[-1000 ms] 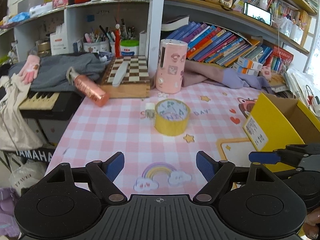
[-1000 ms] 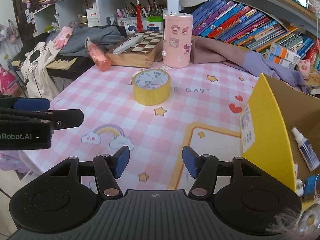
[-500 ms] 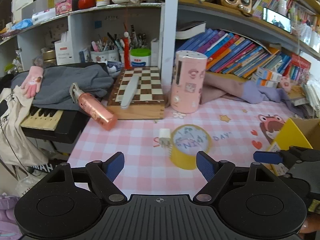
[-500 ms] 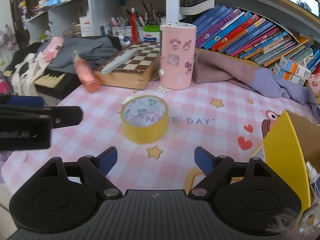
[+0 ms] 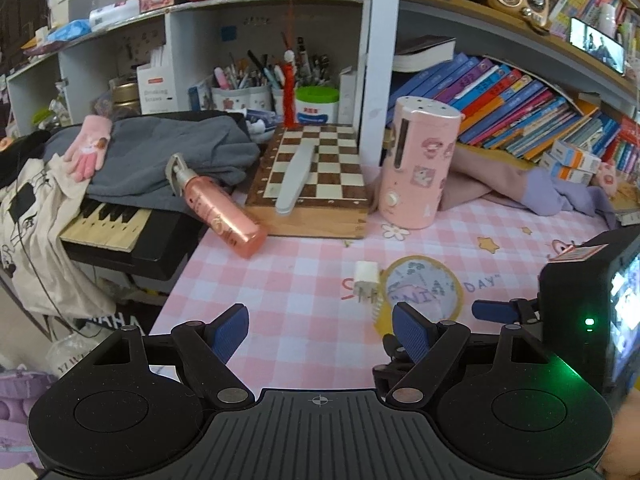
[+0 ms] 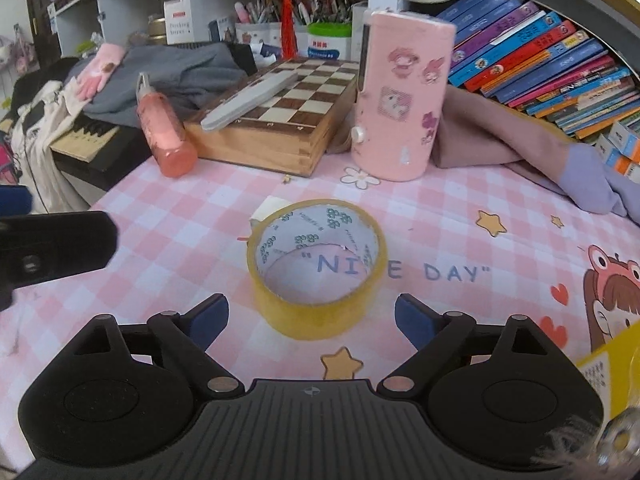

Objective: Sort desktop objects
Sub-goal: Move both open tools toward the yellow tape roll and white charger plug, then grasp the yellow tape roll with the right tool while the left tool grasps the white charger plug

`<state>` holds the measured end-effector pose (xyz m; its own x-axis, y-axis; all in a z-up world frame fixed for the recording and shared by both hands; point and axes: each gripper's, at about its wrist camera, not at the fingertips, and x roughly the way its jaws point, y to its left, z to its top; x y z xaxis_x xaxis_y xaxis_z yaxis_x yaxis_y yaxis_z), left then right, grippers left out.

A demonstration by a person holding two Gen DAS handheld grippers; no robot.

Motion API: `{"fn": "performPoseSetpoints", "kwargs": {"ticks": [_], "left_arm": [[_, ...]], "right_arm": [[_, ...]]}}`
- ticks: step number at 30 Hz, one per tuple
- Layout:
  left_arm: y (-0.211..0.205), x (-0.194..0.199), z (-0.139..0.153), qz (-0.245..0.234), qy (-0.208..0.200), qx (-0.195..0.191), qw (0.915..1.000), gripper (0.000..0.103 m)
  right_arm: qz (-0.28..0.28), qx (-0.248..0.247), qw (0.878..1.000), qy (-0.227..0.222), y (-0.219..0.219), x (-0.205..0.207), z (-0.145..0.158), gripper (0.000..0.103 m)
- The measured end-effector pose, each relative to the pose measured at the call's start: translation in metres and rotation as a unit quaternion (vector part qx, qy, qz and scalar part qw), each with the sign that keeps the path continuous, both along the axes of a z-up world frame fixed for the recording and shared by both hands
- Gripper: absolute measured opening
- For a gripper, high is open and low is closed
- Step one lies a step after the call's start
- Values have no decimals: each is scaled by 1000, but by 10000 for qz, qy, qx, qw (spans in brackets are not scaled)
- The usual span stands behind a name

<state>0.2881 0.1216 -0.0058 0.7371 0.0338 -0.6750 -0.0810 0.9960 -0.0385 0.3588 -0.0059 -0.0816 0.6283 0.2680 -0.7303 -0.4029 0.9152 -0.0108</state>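
Now the pink checked table (image 6: 168, 216) carries a chessboard (image 6: 280, 120), a pink canister (image 6: 400, 100) and the tape roll (image 6: 316, 268), just ahead of the right gripper (image 6: 312, 316), whose jaws are opening, nothing between them. Left gripper (image 5: 320, 330) is spread, empty.

place: likely home study | shelves of books (image 5: 516, 108) | pen cups (image 5: 240, 96)
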Motion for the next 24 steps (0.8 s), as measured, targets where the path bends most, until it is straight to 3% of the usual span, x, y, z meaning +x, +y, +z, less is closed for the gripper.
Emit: {"fn": "performPoseSetpoints", "kwargs": {"ticks": [13, 15, 16, 24], "left_arm": [[-1, 25, -11, -1, 269, 60, 9996, 82], [-4, 28, -13, -40, 309, 78, 9995, 82], [-6, 29, -14, -52, 320, 81, 9994, 82], [-16, 46, -25, -168, 410, 73, 9990, 82]], "right_arm": [[-167, -37, 9998, 83, 9, 37, -20, 93], [-211, 63, 9997, 131, 6, 41, -22, 91], [-227, 149, 9995, 148, 4, 43, -23, 85], [-787, 130, 9968, -90, -35, 34, -8, 85]]}}
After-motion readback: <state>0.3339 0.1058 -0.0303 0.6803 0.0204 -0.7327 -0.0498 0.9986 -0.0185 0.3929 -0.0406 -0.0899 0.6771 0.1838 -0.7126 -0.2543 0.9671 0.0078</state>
